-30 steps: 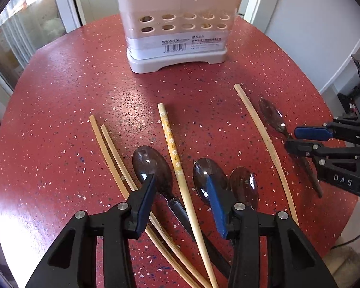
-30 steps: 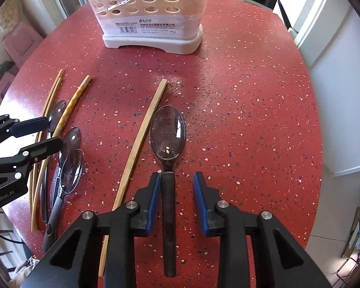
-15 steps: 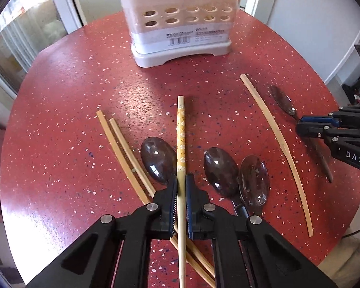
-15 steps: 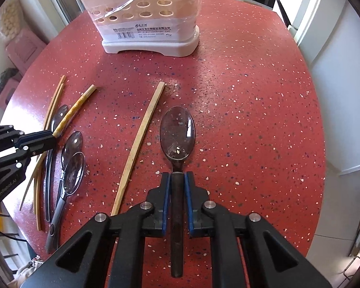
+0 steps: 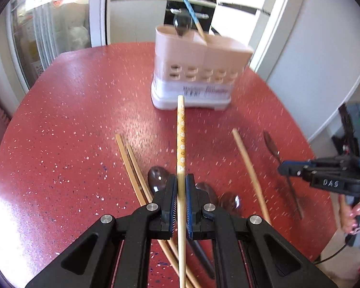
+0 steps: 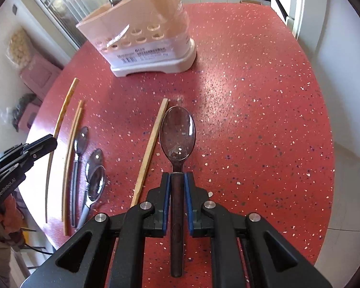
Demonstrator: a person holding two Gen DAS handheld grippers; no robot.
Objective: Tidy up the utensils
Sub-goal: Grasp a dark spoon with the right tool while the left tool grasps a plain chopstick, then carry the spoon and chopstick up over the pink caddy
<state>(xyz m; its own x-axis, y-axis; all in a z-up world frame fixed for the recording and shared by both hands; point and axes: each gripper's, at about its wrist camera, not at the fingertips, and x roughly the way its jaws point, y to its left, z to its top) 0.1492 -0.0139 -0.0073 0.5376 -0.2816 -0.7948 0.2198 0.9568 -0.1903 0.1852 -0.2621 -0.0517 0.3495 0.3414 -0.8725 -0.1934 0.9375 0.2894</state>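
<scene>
Left wrist view shows our left tool (image 5: 181, 198) pinching the flower-patterned chopstick (image 5: 180, 141) low on its length, so most of the stick juts forward toward the pink utensil holder (image 5: 199, 72). Our right tool (image 6: 177, 193) is pressed onto the handle of a dark spoon (image 6: 177, 139), bowl forward and seemingly clear of the red bench (image 6: 252, 96).

Both jaws have just been closing, and each now has its utensil between the pads. We judge the chopstick the riskier load: gripped far from its middle, it can pivot in the pads and miss the holder's opening or knock the rim. The holder looks light and could slide or tip if a tip catches on it. Its spoon (image 5: 183, 25) and blue-handled piece (image 5: 192, 12) already standing inside could block entry. With both tools heading to one holder, we could also collide with ourselves.

Our count, from the right wrist view:
- Spoons: one in the right tool, three lying on the bench (image 6: 88, 165), one in the holder; five.
- Plain chopsticks on the bench: a pair at the left (image 6: 72, 148) and one beside our spoon (image 6: 151, 148); three.
- Patterned chopstick: one, held.
- Holder: one.
</scene>
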